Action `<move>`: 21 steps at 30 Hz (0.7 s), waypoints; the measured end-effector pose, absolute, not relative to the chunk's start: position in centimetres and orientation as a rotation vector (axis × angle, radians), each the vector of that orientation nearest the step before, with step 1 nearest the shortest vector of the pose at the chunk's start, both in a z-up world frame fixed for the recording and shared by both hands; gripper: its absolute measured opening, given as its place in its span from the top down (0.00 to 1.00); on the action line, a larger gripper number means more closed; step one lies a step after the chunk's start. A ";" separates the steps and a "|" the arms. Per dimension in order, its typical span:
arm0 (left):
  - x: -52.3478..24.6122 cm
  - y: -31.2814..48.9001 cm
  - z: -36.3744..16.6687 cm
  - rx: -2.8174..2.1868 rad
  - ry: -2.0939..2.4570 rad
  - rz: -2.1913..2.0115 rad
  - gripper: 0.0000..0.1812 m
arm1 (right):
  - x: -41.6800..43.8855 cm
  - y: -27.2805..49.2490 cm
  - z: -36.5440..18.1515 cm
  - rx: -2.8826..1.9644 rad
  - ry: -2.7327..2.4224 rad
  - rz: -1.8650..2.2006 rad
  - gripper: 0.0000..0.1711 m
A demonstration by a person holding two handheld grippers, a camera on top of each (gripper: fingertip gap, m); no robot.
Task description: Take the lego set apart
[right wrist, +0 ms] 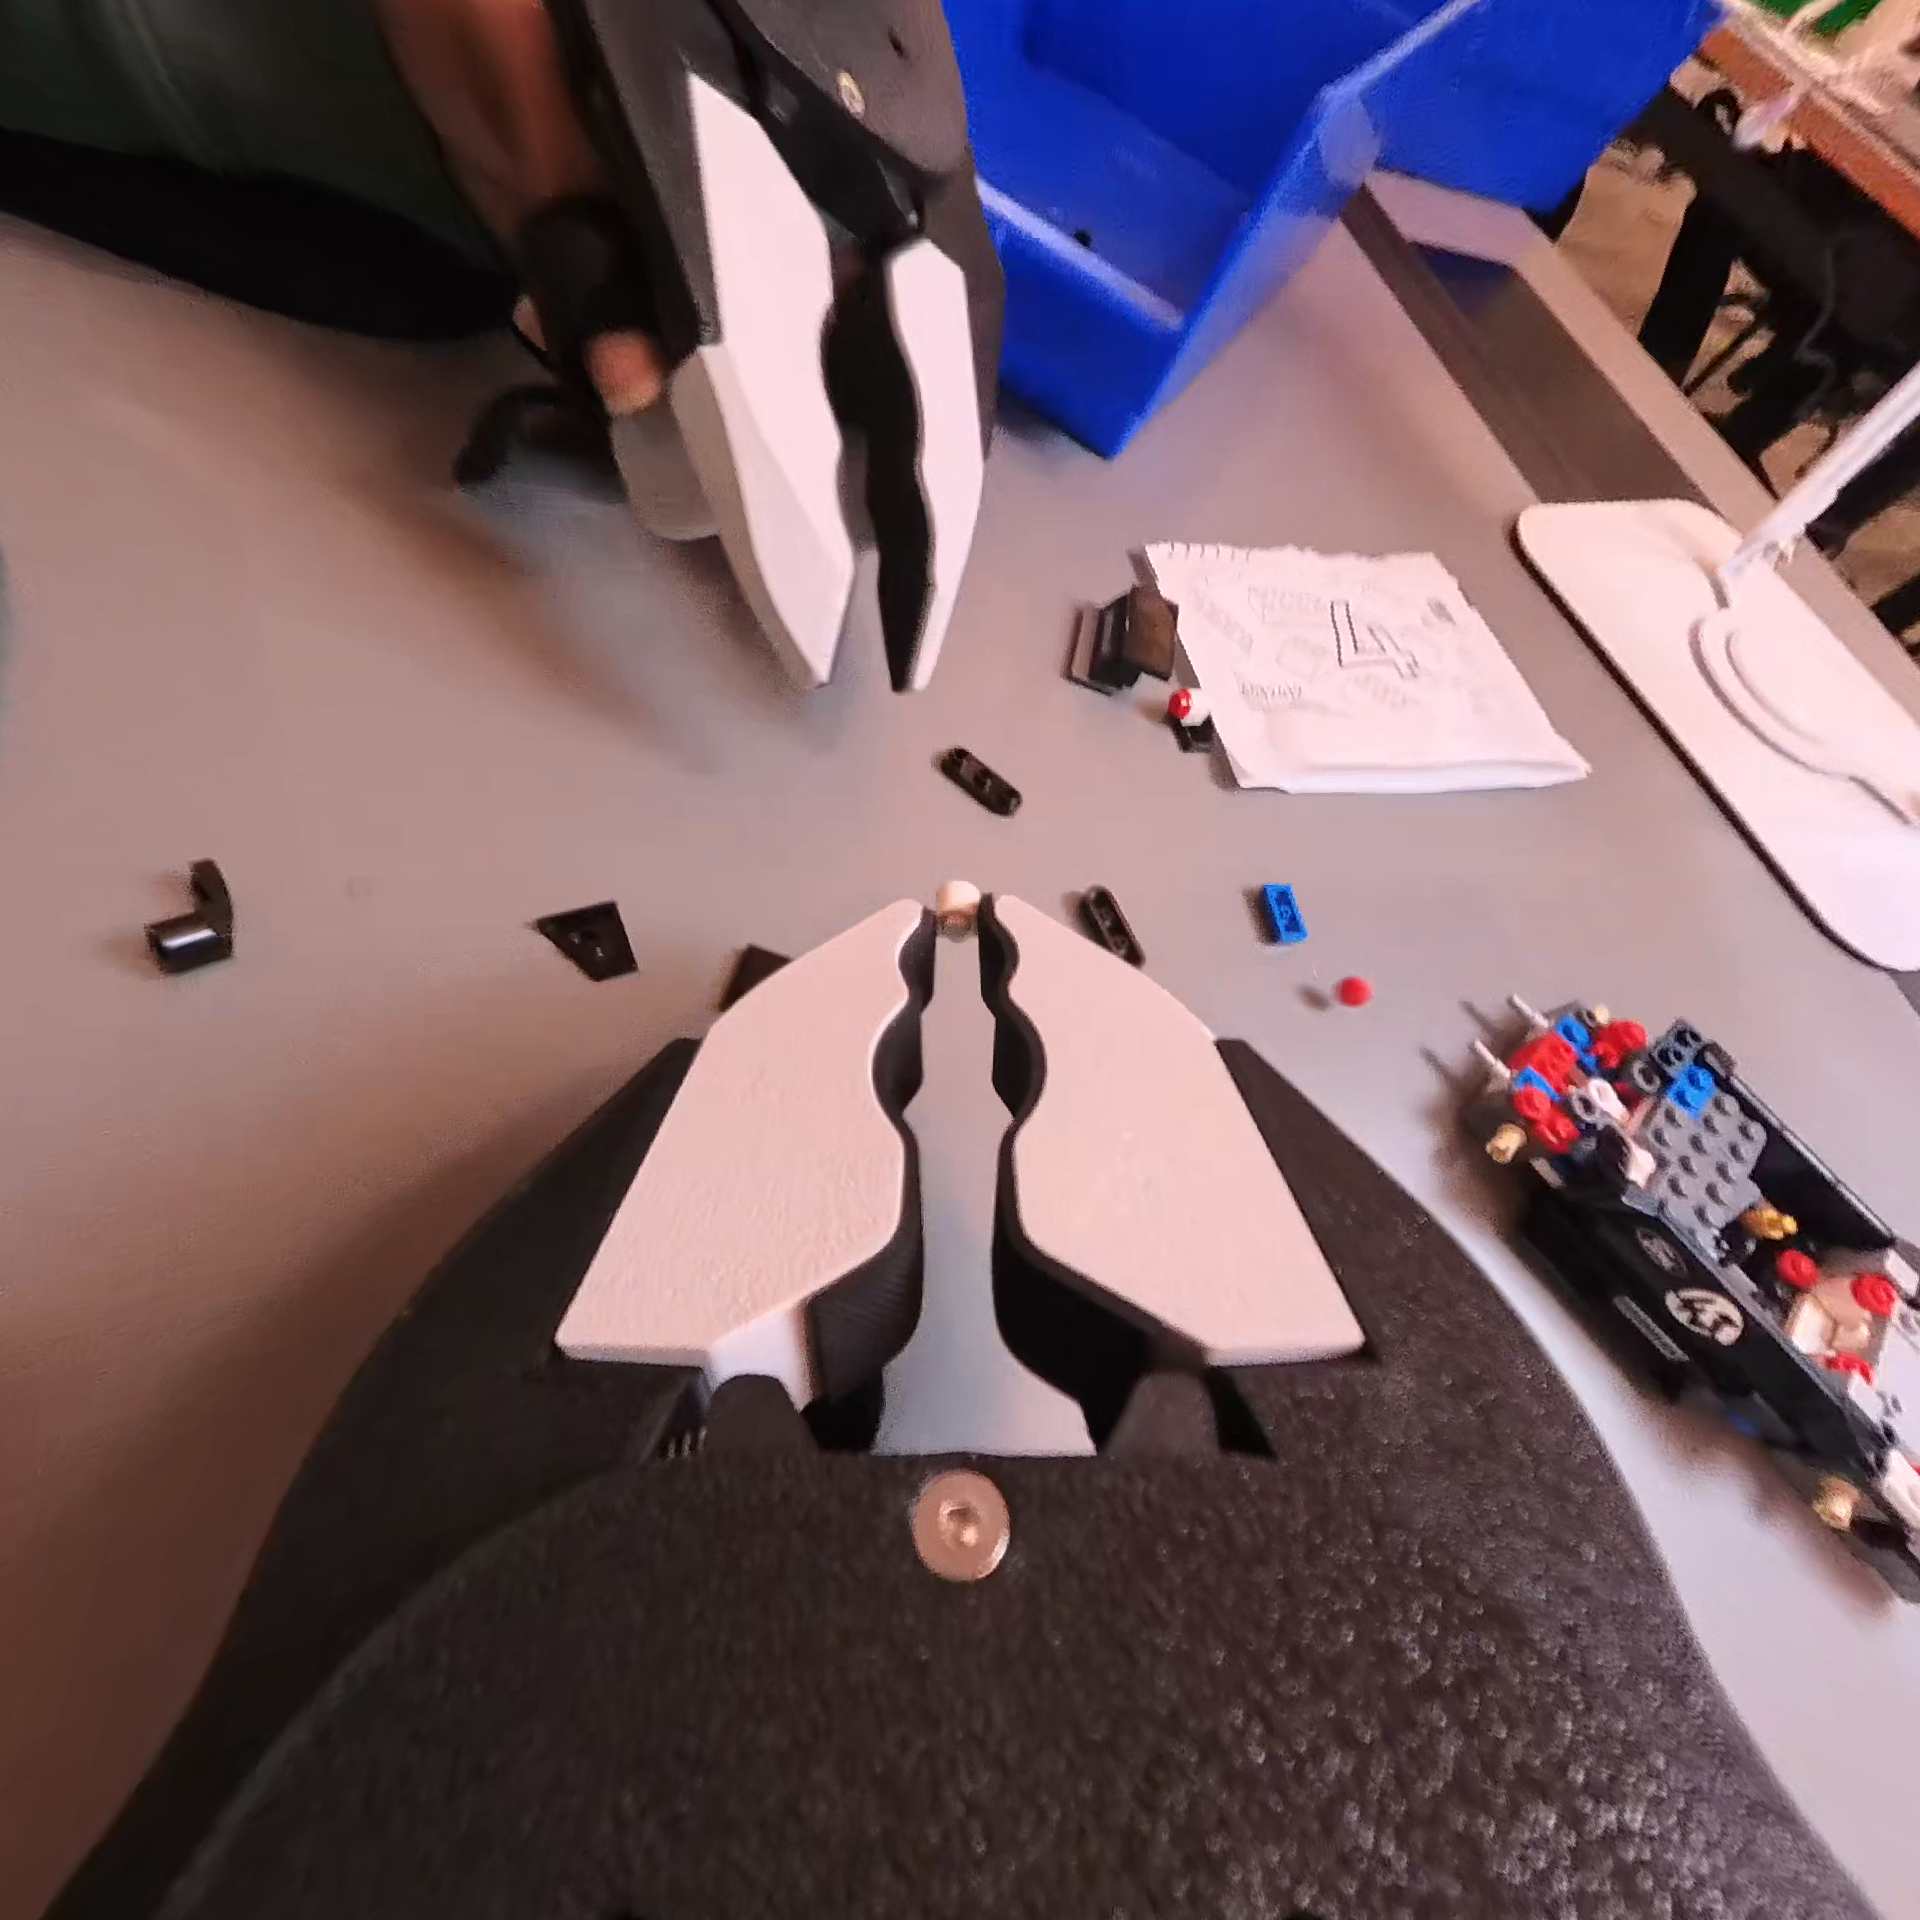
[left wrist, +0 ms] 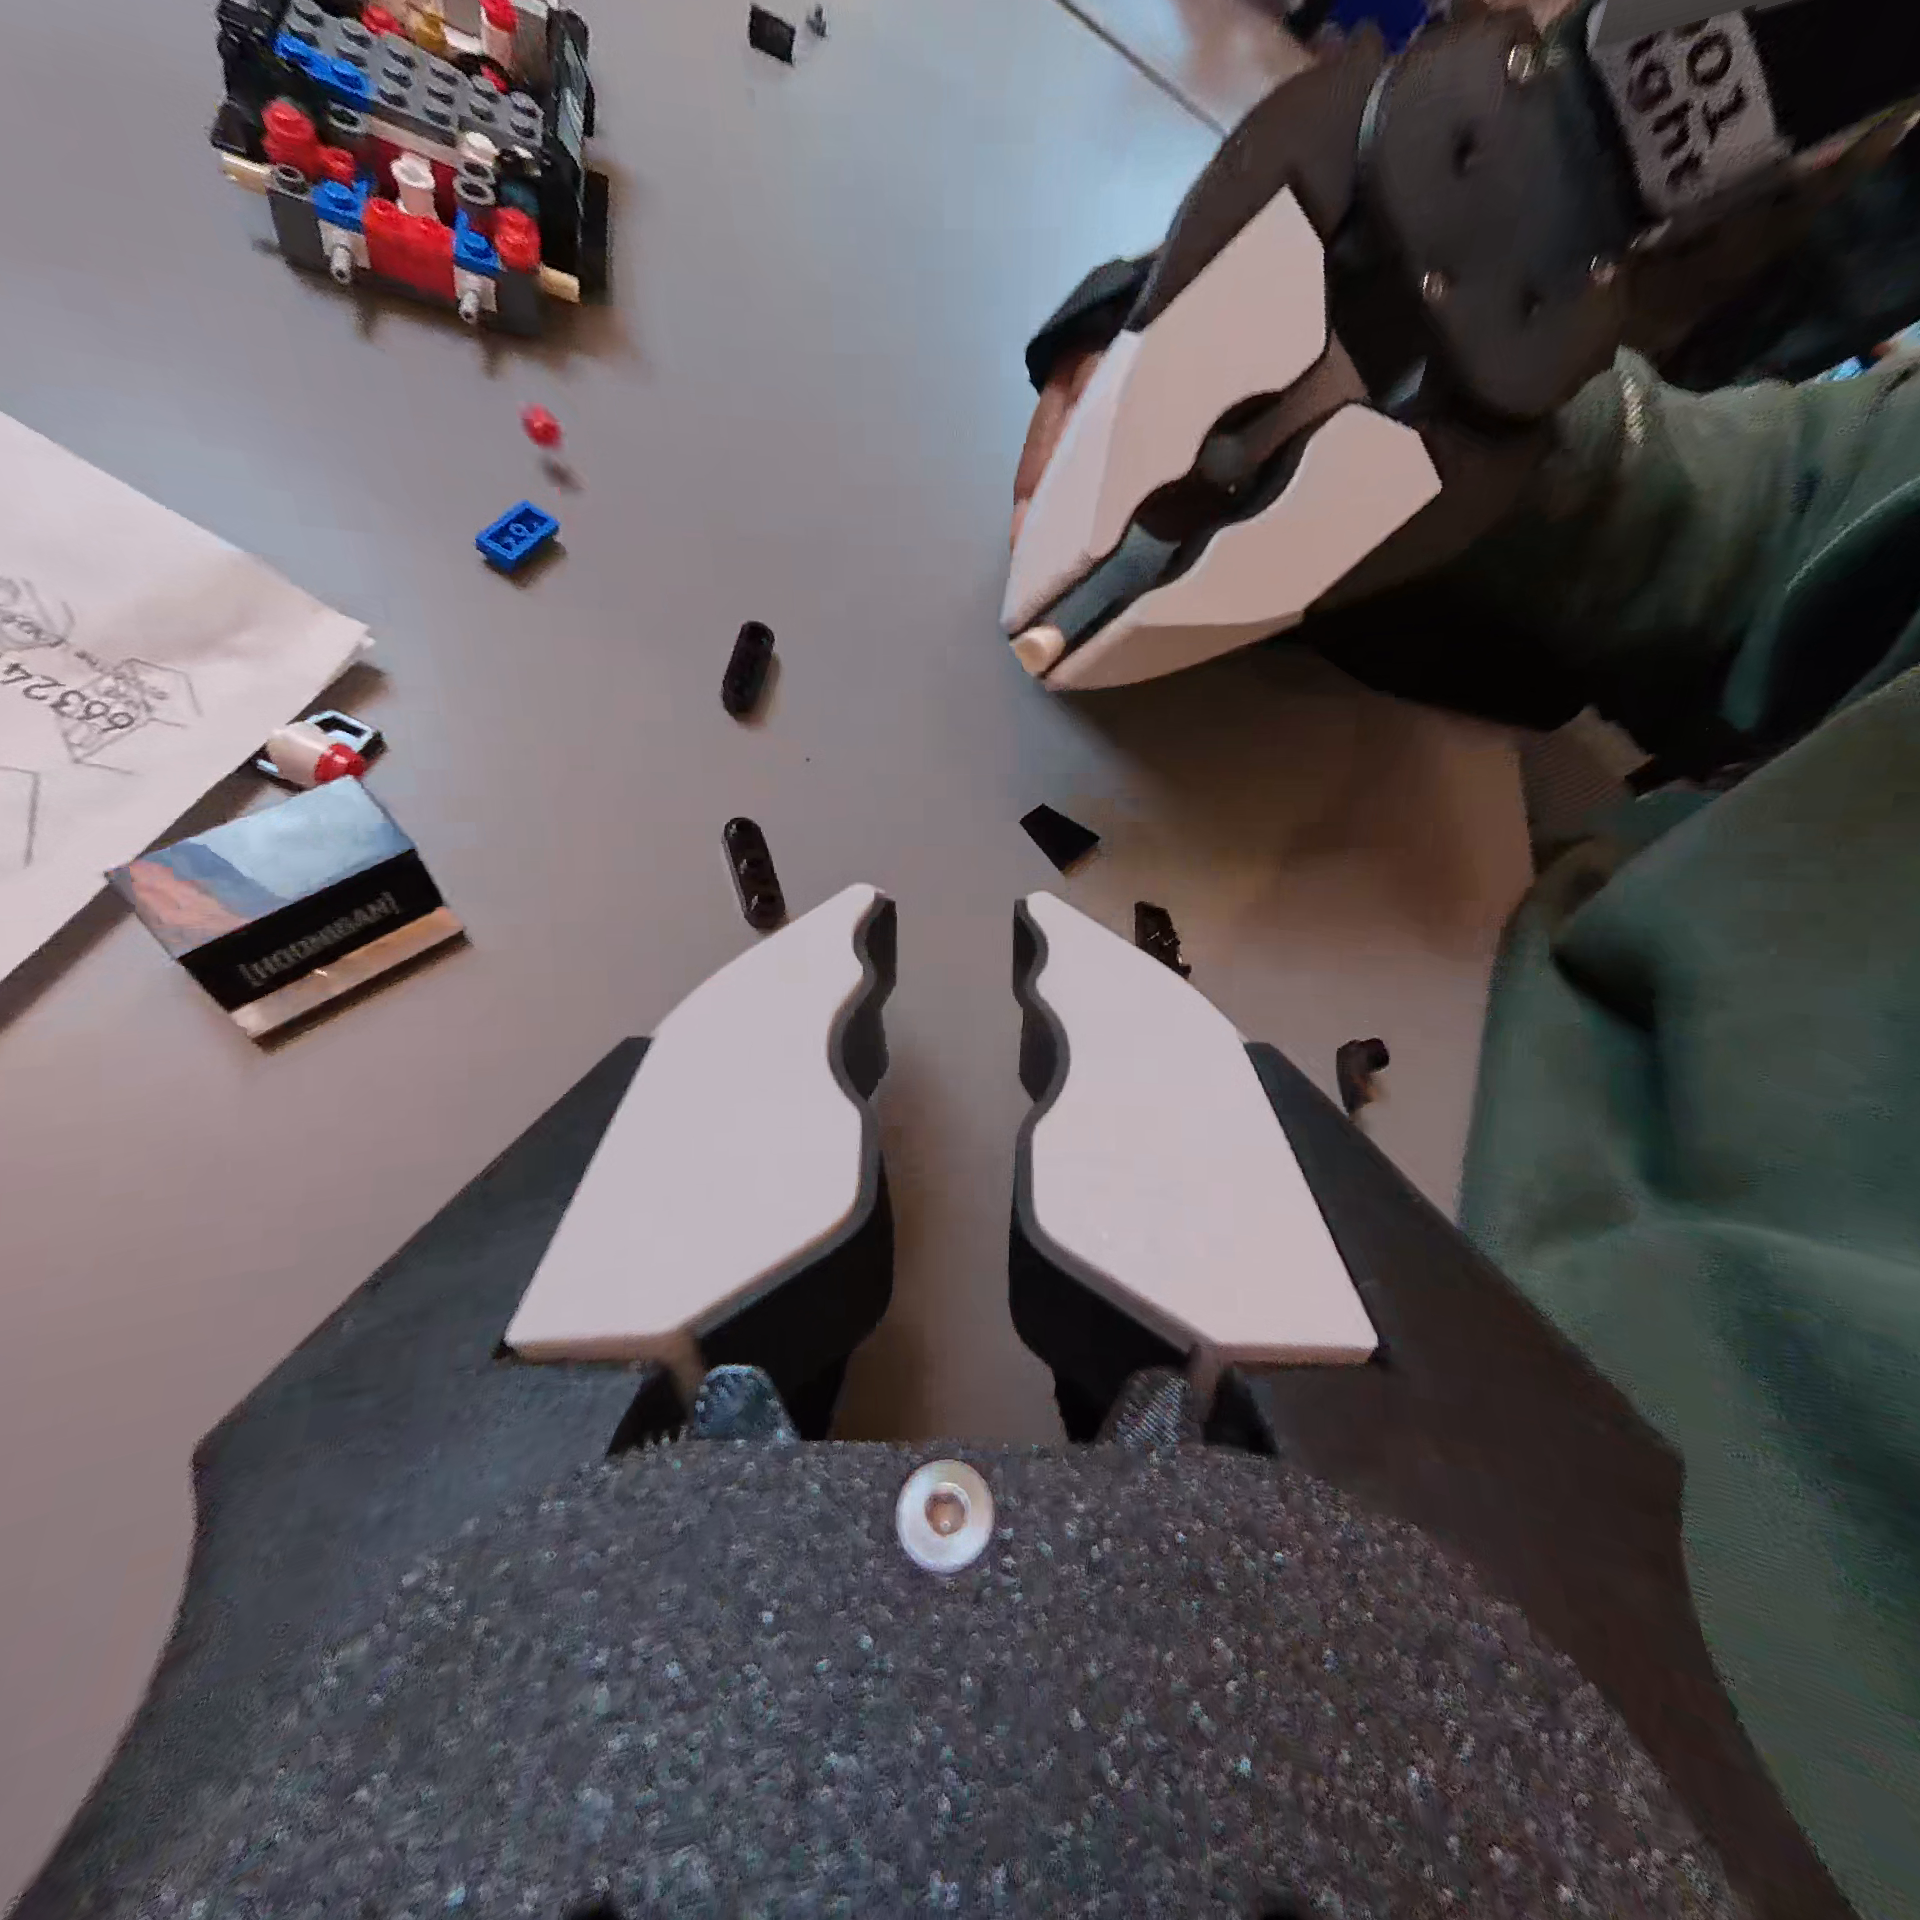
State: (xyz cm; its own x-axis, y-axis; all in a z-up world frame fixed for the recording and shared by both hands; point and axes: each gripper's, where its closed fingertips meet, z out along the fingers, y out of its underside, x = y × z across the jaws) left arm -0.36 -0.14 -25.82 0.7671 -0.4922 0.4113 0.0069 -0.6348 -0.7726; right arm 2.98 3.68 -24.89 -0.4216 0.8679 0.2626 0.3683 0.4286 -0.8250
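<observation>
The lego set [left wrist: 405,156], a black car body with red, blue and grey parts, lies at the far left; in the right wrist view it [right wrist: 1704,1247] is at the right. My right gripper [right wrist: 956,920] is shut on a small cream peg [right wrist: 956,900] held above the grey table [right wrist: 416,727]. It shows in the left wrist view [left wrist: 1047,667] with the peg [left wrist: 1034,644] at its tips. My left gripper [left wrist: 954,914] is open and empty above loose black pieces; it shows in the right wrist view [right wrist: 862,681].
Loose on the table: a blue plate [left wrist: 517,535], a red stud [left wrist: 540,424], two black beams [left wrist: 748,665], a black wedge [left wrist: 1058,834], a printed tile [left wrist: 291,914]. A paper bag [right wrist: 1361,675], a blue bin [right wrist: 1195,208] and a white lamp base [right wrist: 1745,707] stand beyond. My right fingertips sit around 6 cm from my left ones. The lego set [left wrist: 405,156] sits 15 cm or so from the ends of my right fingers. It turns up in the right wrist view [right wrist: 1616,1105] as well.
</observation>
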 end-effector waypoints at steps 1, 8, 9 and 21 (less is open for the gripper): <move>-0.2 -0.1 -26.0 -2.151 0.373 -0.771 0.88 | 3.0 3.8 -25.2 -1.055 -1.988 0.893 0.95; 0.3 -0.1 -26.3 -2.149 0.448 -0.707 0.88 | 2.8 4.5 -27.6 -1.174 -2.059 0.807 0.93; 0.3 -0.1 -26.4 -2.153 0.455 -0.703 0.88 | 2.8 4.5 -27.6 -1.196 -2.057 0.824 0.89; 1.3 -0.3 -26.5 -2.140 0.525 -0.690 0.88 | 3.4 2.0 -27.4 -1.173 -2.146 0.967 0.67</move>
State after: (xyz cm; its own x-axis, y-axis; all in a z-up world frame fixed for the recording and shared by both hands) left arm 1.27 -0.34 -26.50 0.7641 -0.5735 0.2954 -0.1312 -0.5865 -0.7993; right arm 3.41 1.98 -27.41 -0.4999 0.8611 0.0923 0.5012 0.3746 -0.7800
